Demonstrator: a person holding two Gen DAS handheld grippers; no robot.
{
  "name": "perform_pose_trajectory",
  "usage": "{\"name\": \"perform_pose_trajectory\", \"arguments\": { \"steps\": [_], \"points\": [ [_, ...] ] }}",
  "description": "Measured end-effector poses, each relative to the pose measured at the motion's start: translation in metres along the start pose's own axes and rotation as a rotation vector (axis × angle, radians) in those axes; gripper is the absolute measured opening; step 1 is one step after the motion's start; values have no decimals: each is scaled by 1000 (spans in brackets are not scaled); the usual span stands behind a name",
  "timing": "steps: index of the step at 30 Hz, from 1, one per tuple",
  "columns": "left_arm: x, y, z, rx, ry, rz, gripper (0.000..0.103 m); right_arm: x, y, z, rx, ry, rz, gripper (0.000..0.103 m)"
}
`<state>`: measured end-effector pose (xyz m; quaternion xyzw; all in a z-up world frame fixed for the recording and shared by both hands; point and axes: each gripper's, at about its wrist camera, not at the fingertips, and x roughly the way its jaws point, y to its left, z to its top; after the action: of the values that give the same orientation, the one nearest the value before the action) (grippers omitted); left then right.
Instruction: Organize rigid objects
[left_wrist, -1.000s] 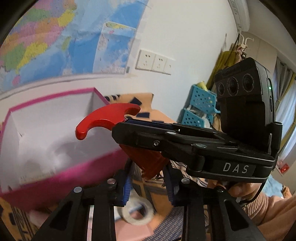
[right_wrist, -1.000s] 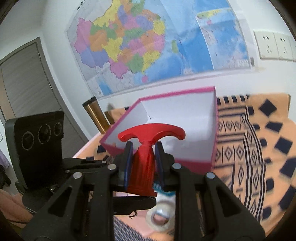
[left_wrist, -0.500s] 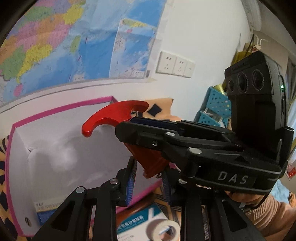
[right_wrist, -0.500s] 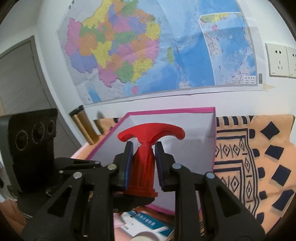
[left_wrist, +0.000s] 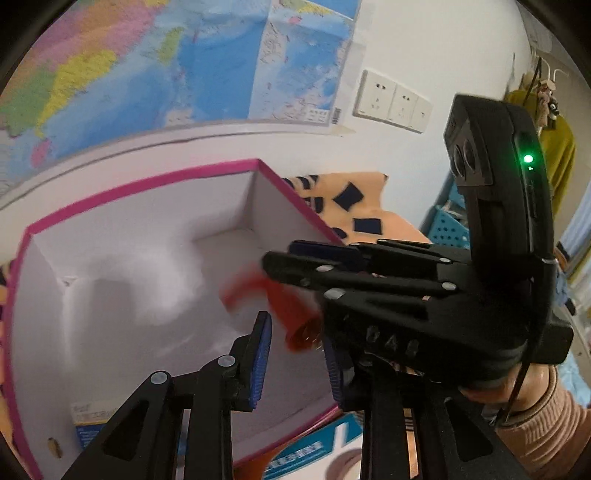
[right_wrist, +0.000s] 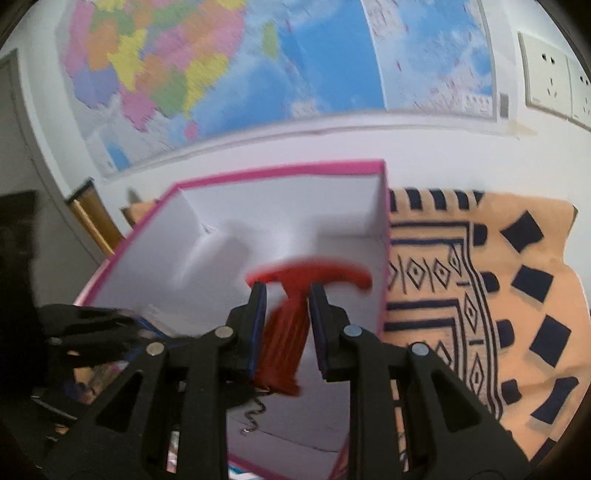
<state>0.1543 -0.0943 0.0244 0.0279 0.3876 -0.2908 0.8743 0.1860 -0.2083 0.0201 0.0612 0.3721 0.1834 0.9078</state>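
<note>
right wrist view has the red corkscrew (right_wrist: 291, 317) sitting between the two blue pads of the right gripper (right_wrist: 286, 325), over the open pink box (right_wrist: 280, 170). its t-shaped handle pokes out just past the fingertips and the ribbed red body runs back down between them, with the metal spiral dangling out of the bottom end. it's tilted a bit, top leaning right. the whole thing is motion-blurred, and the jaws look parted with a sliver of gap on each side of the body, so i can't tell for sure if the pads are touching it or not. looks more like let go than pinched, but the blur makes it hard to call.

left wrist view shows the same corkscrew (left_wrist: 284, 306) from the side, a red smear over the white inside of the box (left_wrist: 147, 181), right under the fingers of the right gripper (left_wrist: 295, 264) which reaches in from the right. the left gripper (left_wrist: 297, 363) is below it with its jaws spread wide and nothing between them; the corkscrew's bottom end is just above and beyond that gap, not touching the blue pads (left_wrist: 260, 360).

box sits on an orange cloth (right_wrist: 498, 295) with dark blue shapes, big wall map (right_wrist: 240, 66) behind it, and a blue and white carton (left_wrist: 314, 448) shows under the near edge of the box.
</note>
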Motion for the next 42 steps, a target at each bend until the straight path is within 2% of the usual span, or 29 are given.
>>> {"name": "perform_pose_trajectory", "arguments": {
  "steps": [5, 10, 12, 14, 15, 17, 20, 22, 27, 29, 42],
  "points": [
    [-34, 15, -19, -36, -87, 49, 37, -11, 0, -2, -11, -24, -10, 26],
    [-67, 30, -55, -80, -126, 63, 47, -51, 5, -17, -16, -98, 107, 26],
    [-74, 34, -68, -94, -129, 53, 48, -71, 7, -29, -22, -133, 156, 27],
    [-81, 32, -74, -90, -159, 77, 49, -85, 9, -41, -22, -147, 197, 27],
    [-83, 30, -75, -90, -168, 80, 54, -92, 9, -48, -20, -152, 211, 27],
    [-84, 27, -80, -91, -156, 60, 56, -98, 7, -62, -7, -139, 238, 28],
    [-80, 22, -90, -77, -134, 84, 56, -98, 1, -85, 22, -106, 230, 31],
    [-72, 21, -97, -88, -106, 62, 56, -90, -5, -99, 58, -66, 217, 31],
    [-53, 25, -110, -107, -27, 77, 56, -59, -22, -121, 154, 34, 208, 36],
    [-44, 28, -112, -121, 3, 81, 56, -48, -27, -126, 184, 57, 206, 43],
    [-17, 30, -104, -136, 71, 60, 56, -17, -36, -130, 260, 102, 199, 43]
  ]
}}
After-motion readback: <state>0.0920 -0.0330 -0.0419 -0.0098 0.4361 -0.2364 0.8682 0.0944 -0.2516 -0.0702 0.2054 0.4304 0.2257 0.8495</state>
